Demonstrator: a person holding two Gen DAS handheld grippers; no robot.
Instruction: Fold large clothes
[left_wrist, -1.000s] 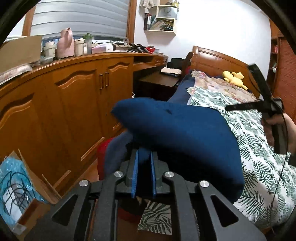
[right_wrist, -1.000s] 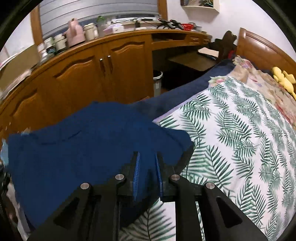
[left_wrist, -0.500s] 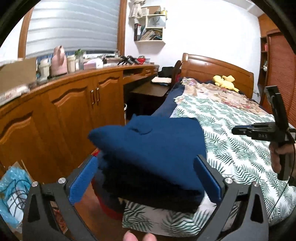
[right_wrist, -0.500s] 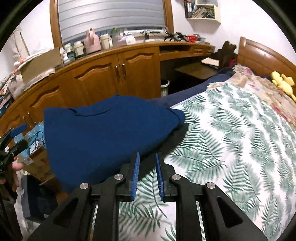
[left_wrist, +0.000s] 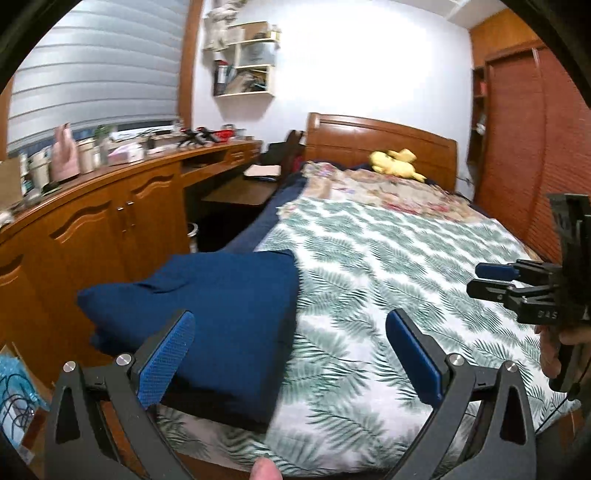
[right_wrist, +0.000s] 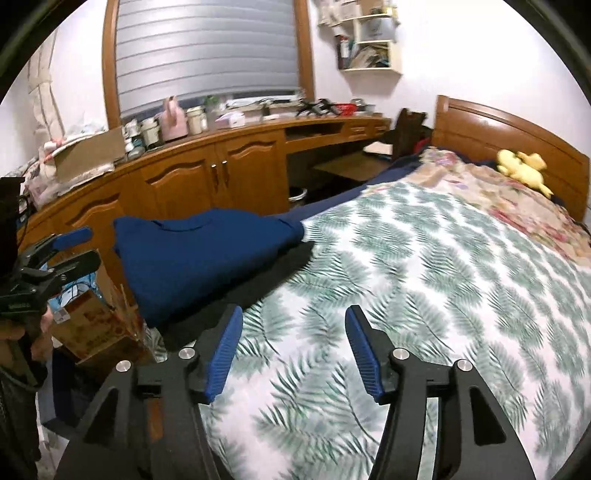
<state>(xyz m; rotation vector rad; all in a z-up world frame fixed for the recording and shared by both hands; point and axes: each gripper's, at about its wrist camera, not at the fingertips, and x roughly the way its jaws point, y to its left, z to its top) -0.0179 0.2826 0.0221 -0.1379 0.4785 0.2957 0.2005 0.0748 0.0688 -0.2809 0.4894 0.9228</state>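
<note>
Folded navy garment set on the bed's near corner, both grippers clear of it.

At the left, the wooden counter (right_wrist: 207, 147) carries jars and boxes under the blind. The folded navy garment (left_wrist: 221, 314) lies on a darker folded piece at the corner of the bed (left_wrist: 388, 266), probably stacked there as finished work. The left gripper (left_wrist: 291, 354) has its fingers spread wide, nothing between them; the right gripper (right_wrist: 293, 350) is opening, fingers apart over bare leaf-print quilt. A yellow plush toy (right_wrist: 522, 166) sits by the headboard. No writing is legible.
</note>
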